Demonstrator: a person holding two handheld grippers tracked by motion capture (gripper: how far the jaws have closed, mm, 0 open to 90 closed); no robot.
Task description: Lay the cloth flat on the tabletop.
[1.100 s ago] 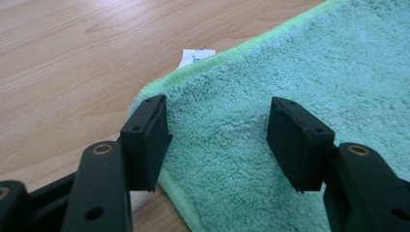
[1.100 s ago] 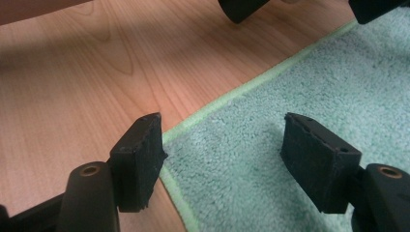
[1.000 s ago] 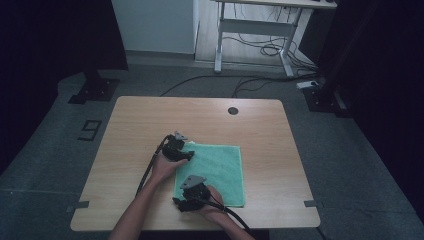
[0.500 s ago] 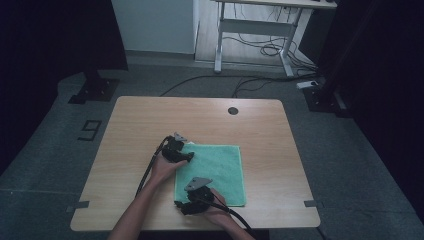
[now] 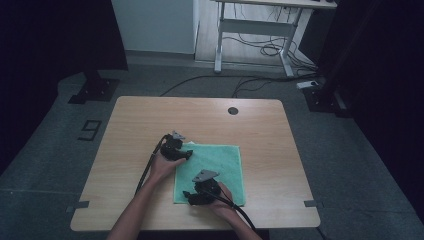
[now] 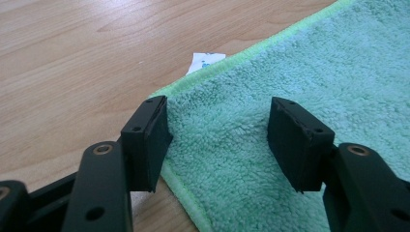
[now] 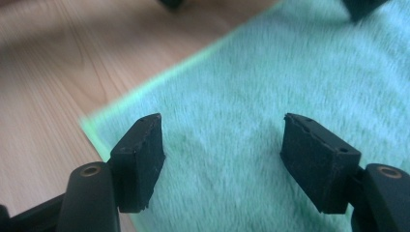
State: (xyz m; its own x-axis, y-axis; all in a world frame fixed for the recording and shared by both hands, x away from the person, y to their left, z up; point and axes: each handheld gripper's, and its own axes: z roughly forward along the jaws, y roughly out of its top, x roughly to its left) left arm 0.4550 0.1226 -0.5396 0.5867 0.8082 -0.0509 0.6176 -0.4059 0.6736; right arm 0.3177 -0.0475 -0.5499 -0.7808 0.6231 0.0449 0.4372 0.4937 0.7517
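A green terry towel [image 5: 220,165] lies flat on the wooden table [image 5: 150,115], toward the near side. My left gripper [image 5: 188,154] sits at the towel's far left corner. In the left gripper view it is open [image 6: 217,140], with the towel's hemmed corner [image 6: 222,116] between its jaws and a white label [image 6: 205,62] poking out under the edge. My right gripper [image 5: 188,197] is over the towel's near left corner. Its jaws stand open [image 7: 222,159] just above the towel [image 7: 270,72], with nothing gripped.
A dark round cable hole [image 5: 232,110] marks the table's far edge. Bare wood [image 6: 72,58] stretches left and beyond the towel. Cables trail from both grippers off the near edge. A desk frame [image 5: 255,35] and floor cables lie beyond the table.
My right gripper has shifted slightly over the towel's near left part and its view is blurred by motion. The left gripper has stayed at the far left corner.
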